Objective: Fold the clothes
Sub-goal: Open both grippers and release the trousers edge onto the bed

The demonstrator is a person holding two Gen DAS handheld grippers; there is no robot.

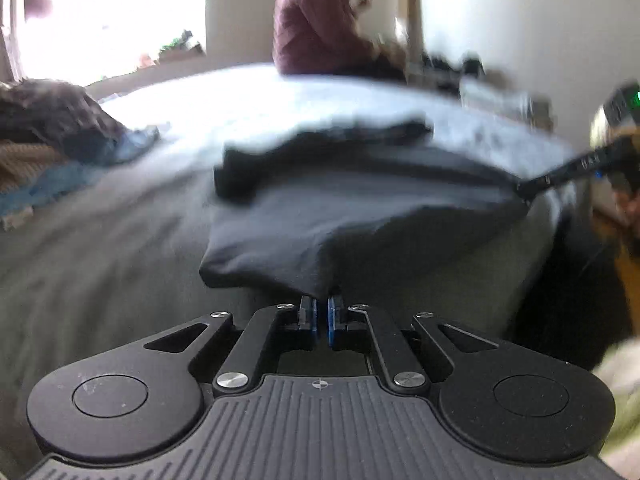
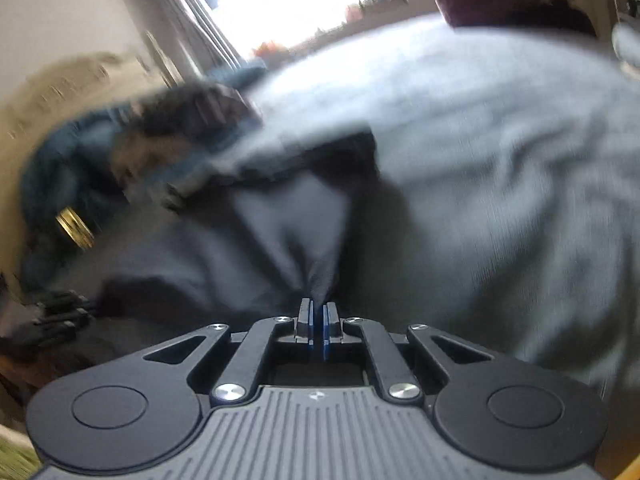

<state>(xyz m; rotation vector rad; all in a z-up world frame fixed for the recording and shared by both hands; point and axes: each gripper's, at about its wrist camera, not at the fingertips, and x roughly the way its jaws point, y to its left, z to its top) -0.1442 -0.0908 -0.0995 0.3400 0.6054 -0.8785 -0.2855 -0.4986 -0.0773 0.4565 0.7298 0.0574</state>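
Left gripper point(image 1: 322, 306): clamped on dark garment point(image 1: 360, 216) edge | right gripper point(image 2: 318, 312): clamped on opposite edge | bed point(image 1: 100, 240): bare ahead-left.

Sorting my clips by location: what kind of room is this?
Probably a bedroom: a bed with grey bedding fills the view, a clothes pile lies on it, and a bright window is behind.

bed point(image 1: 100, 248): grey cover | window point(image 1: 112, 12): bright | walls point(image 1: 520, 20): pale
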